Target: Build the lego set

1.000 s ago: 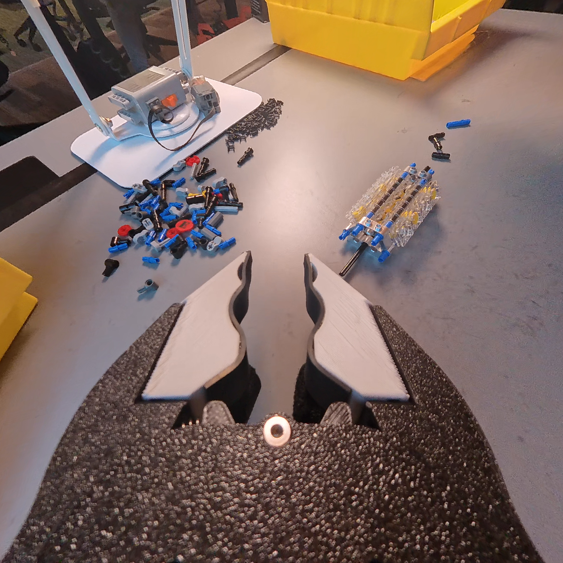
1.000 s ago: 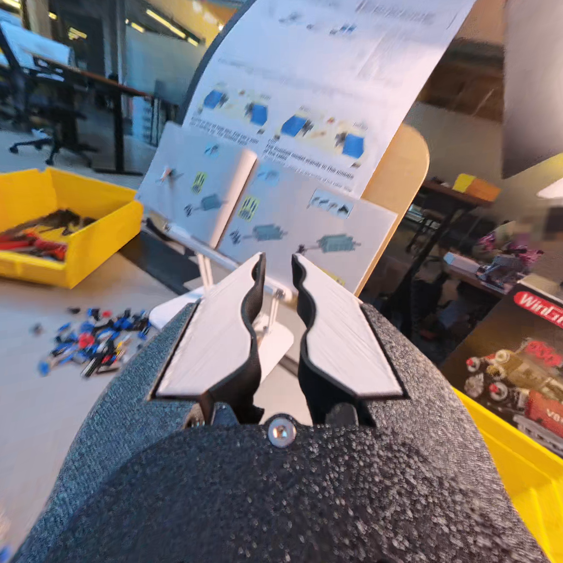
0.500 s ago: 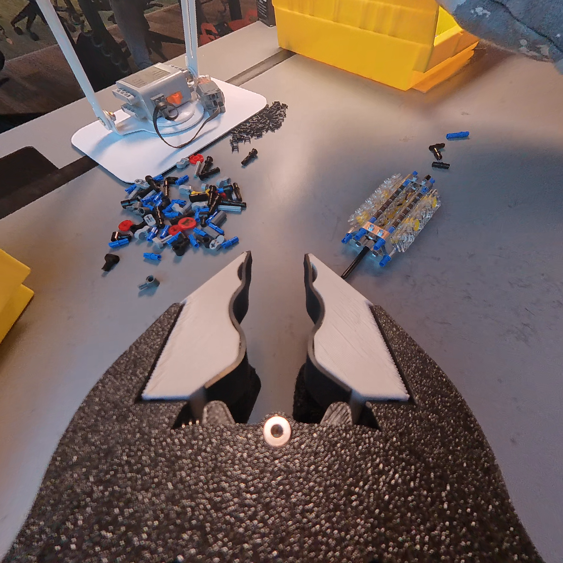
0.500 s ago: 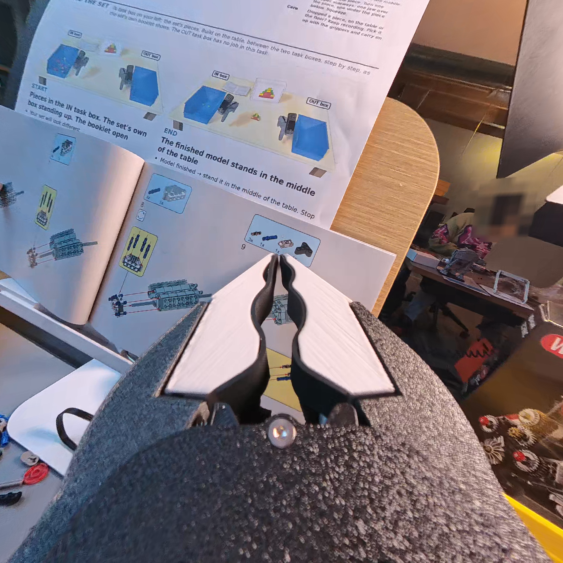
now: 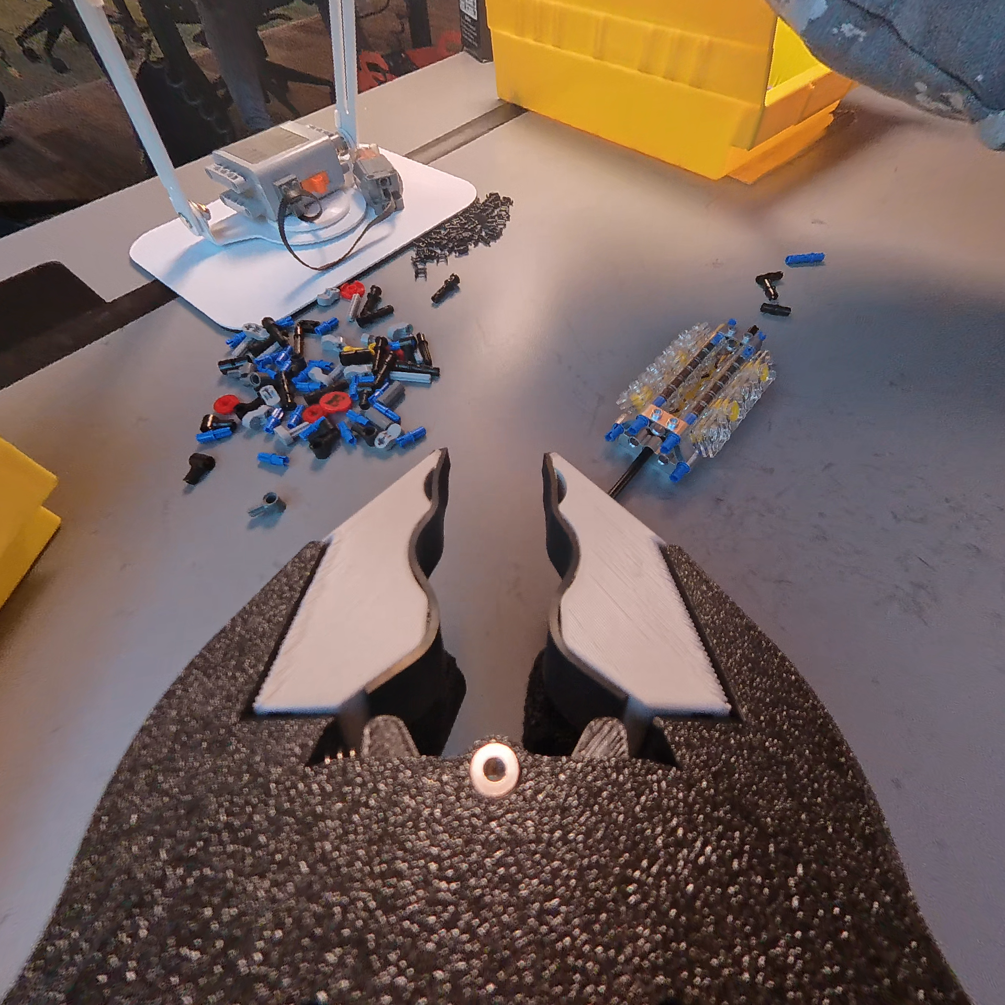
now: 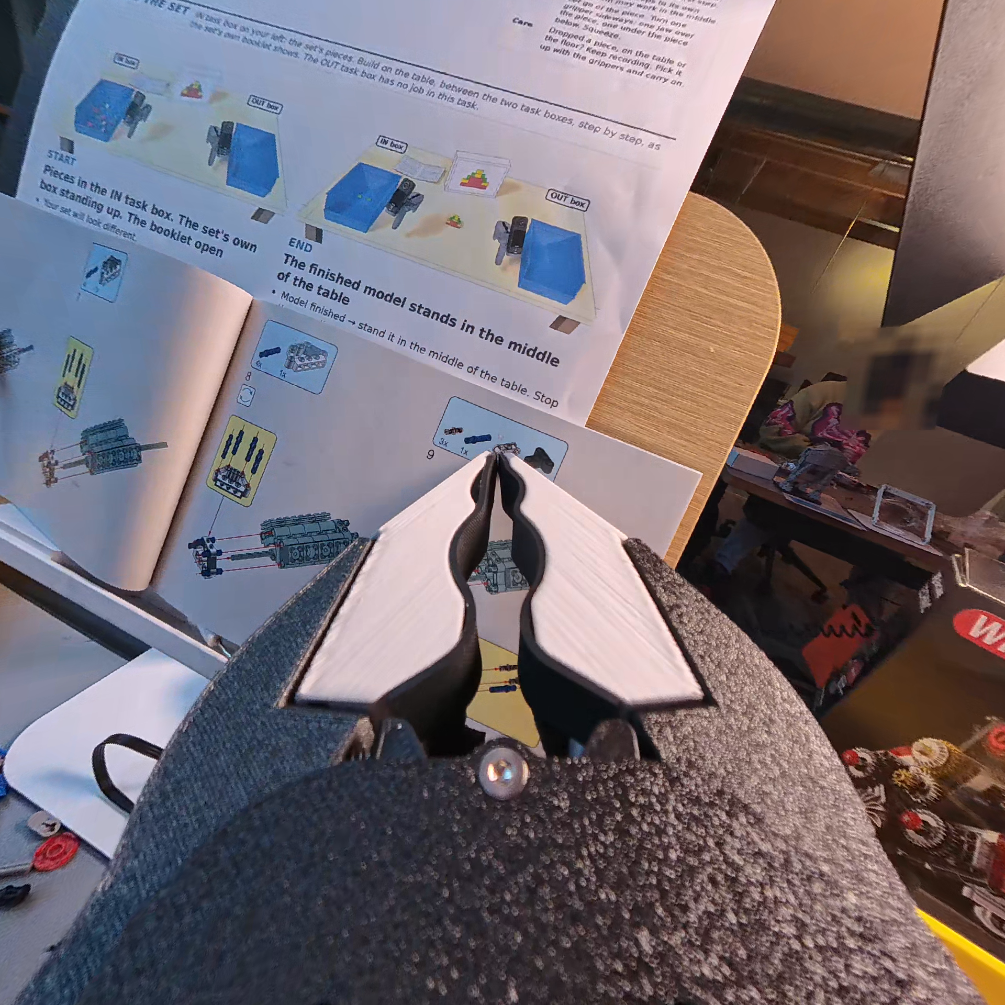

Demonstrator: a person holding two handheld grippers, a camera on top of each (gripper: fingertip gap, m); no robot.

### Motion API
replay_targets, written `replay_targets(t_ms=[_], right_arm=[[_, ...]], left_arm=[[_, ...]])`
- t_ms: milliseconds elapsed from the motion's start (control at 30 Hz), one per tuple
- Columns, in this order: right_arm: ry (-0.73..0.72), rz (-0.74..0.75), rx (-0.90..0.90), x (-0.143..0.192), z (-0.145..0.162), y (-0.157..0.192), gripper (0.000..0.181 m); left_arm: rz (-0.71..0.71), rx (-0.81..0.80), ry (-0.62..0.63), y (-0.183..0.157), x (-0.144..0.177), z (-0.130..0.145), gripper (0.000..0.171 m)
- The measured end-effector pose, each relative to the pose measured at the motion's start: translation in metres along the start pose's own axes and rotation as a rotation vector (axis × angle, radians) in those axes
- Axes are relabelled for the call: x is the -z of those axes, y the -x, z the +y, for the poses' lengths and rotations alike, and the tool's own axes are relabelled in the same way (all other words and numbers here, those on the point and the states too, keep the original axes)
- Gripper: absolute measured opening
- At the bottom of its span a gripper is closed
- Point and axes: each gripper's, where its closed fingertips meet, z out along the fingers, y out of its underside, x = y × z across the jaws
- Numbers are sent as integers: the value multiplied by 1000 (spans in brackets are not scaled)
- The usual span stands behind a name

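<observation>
My left gripper is open and empty, a little above the grey table. A pile of small blue, black, red and grey building parts lies ahead to its left. A part-built clear and yellow assembly with blue pins and a black axle lies ahead to its right. My right gripper is shut, tips touching, with nothing seen between them. It is raised in front of the right-hand page of an open instruction booklet on a white stand.
A grey battery box with a cable sits on the white stand base. A heap of black pins lies beside it. Yellow bins stand at the back right and left edge. A printed sheet hangs behind the booklet. The tips of one gripper are about 40 cm away from the tips of the other.
My right gripper swung from the table side to face the booklet and closed from slightly open to shut. A sleeve came into the top right of the left wrist view.
</observation>
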Motion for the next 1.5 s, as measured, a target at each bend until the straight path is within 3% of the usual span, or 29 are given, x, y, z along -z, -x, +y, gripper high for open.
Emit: replay_targets(t_ms=[267,467,767,900,1033,1300,1500], right_arm=[[8,4,12,-2,2,0,0],[25,-12,11,-1,3,0,0],[50,-37,-3,8,4,2,1],[-35,-92,-33,43,-15,19,5],[-61,-172,-12,98,-11,51,12],[88,-354,-65,204,58,139,35],[98,-378,-64,223,77,167,47]], left_arm=[[-10,2,-47,1,6,-11,33],[-17,-42,-238,-3,25,-46,32],[-71,-39,-239,9,24,-40,38],[-103,-39,-238,15,25,-38,38],[-120,-33,-235,19,23,-36,38],[-125,31,-274,24,25,-40,38],[-136,54,-288,31,21,-35,37]])
